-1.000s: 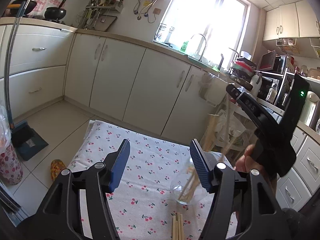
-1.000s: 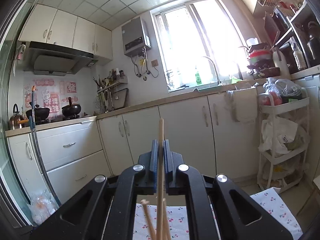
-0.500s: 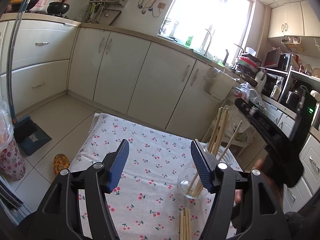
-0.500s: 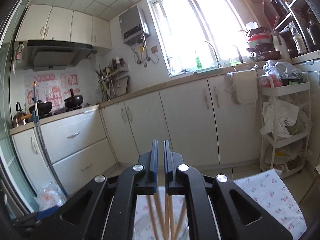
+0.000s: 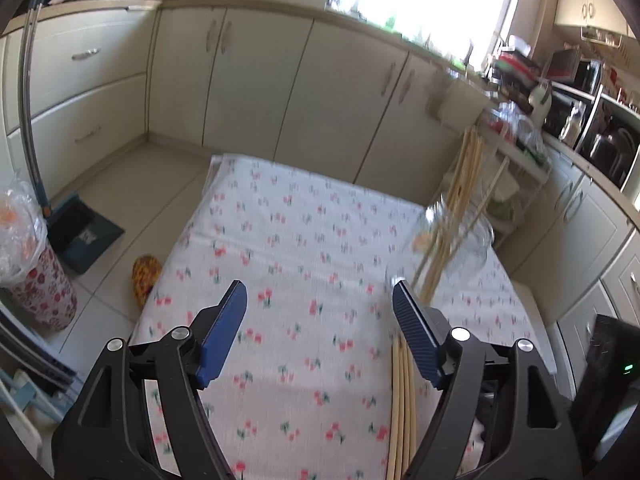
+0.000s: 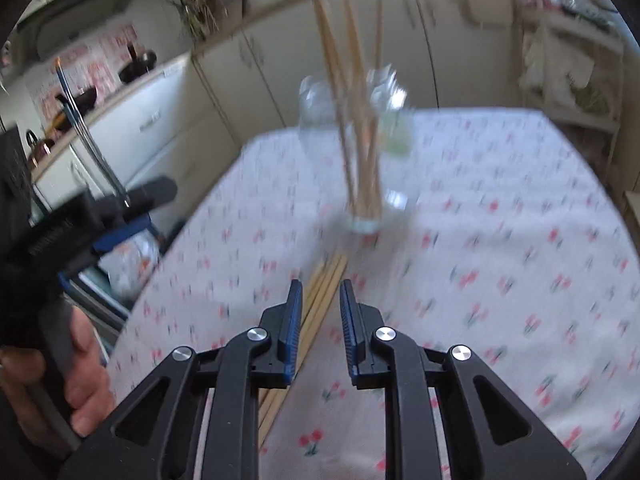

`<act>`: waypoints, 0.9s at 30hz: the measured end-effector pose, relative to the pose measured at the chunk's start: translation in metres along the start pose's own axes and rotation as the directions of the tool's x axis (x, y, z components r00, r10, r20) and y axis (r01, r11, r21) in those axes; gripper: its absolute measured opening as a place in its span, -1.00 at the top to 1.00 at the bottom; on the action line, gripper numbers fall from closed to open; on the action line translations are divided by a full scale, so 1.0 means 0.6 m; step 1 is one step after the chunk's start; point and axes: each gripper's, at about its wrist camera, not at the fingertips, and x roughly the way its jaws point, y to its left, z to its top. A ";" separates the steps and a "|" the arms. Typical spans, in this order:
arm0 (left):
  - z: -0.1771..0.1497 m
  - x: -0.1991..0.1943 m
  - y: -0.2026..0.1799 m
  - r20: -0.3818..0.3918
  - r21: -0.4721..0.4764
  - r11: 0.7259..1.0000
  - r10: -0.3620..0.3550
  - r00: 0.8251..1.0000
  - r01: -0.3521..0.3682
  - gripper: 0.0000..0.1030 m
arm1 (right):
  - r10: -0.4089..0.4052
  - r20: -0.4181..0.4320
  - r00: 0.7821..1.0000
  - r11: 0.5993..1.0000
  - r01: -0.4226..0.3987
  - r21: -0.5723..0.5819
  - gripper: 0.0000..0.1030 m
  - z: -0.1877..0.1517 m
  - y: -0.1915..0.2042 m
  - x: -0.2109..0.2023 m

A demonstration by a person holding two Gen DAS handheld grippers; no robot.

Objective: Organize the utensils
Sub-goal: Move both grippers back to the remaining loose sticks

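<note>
Fingers of the right gripper (image 6: 317, 322) are opening with nothing between them, and I see the loose chopsticks (image 6: 320, 292) lying on the worktop (image 6: 500, 240) just under and left of the tips, their long axis running away from me toward the glass jar (image 6: 360, 152). Left gripper (image 5: 320, 332) is also opening wide and empty; same sticks lie under its right finger, so I judge the right hand is nearer

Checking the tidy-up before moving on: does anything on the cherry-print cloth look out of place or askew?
Yes. A few chopsticks lie loose on the tablecloth near the glass jar, while the rest stand inside it, splayed at different angles. Nothing looks spilled or broken; the right-wrist view is too blurred for finer detail.
</note>
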 end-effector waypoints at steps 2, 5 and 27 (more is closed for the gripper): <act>-0.010 -0.003 0.000 -0.025 0.006 1.000 0.001 1.000 -0.001 -0.41 | -0.032 -0.043 0.999 0.999 0.031 -0.039 0.62 -0.007 0.015 0.017; -0.021 -0.007 -0.002 -0.059 0.021 1.000 0.005 0.998 -0.004 -0.44 | -0.064 -0.088 0.994 0.995 0.056 -0.086 0.62 -0.019 0.025 0.034; -0.102 0.105 -0.103 -0.264 0.348 0.933 0.190 0.946 -0.091 -0.41 | -0.043 -0.101 0.994 0.999 0.043 -0.003 0.42 -0.020 -0.057 0.002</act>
